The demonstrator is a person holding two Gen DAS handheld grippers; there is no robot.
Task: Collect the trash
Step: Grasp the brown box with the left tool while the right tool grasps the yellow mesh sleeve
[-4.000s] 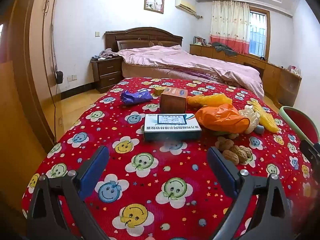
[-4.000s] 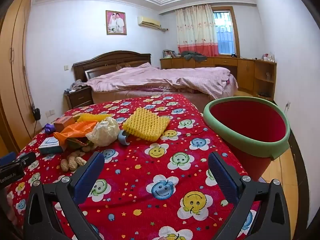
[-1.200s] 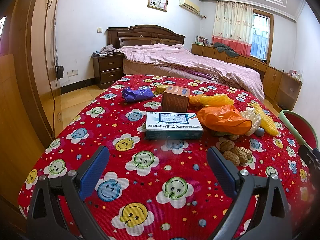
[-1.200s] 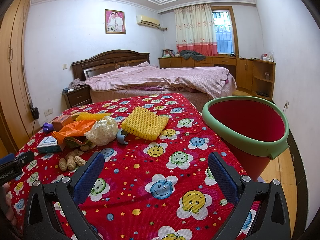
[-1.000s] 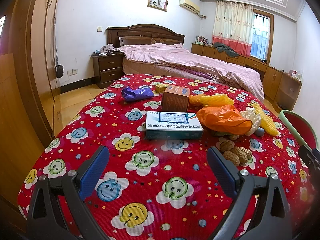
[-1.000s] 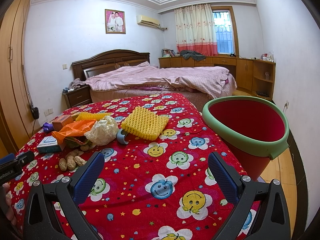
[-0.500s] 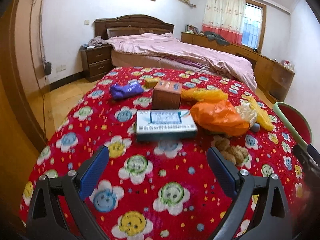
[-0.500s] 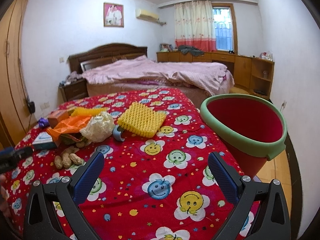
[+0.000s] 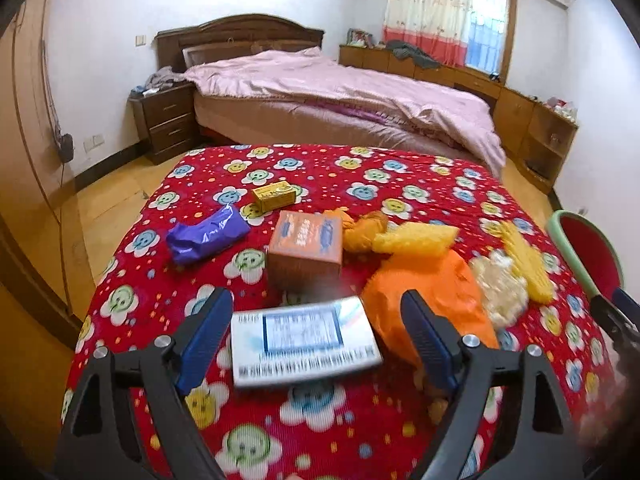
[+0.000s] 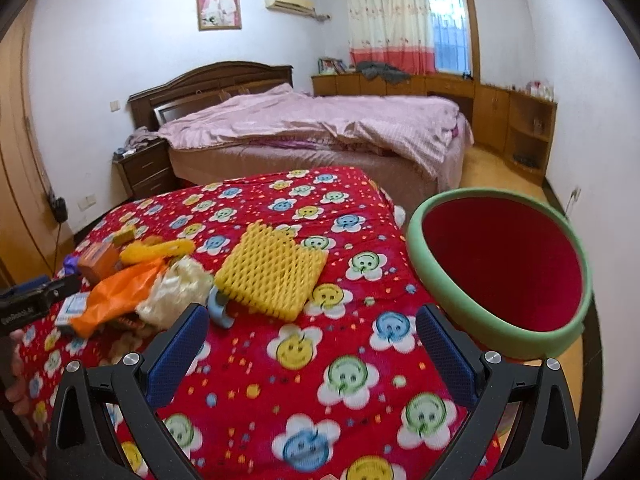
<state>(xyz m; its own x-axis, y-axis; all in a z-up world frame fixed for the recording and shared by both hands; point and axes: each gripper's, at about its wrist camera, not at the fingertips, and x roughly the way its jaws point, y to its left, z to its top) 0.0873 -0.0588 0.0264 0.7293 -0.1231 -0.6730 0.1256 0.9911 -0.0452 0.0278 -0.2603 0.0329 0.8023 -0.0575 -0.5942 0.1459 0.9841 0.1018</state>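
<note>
The left gripper (image 9: 316, 334), jaws narrowing yet open, is straddling the white box (image 9: 305, 342) without touching it, risking nudging the neighbouring orange bag (image 9: 436, 300); the right gripper (image 10: 312, 350) is hanging open, empty.

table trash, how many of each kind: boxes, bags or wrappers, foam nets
boxes: 3 (white box, brown box, small yellow box)
bags or wrappers: 3 (purple wrapper, orange bag, clear crumpled bag)
foam nets: 2 (flat yellow net, rolled yellow net)
total: 8
</note>
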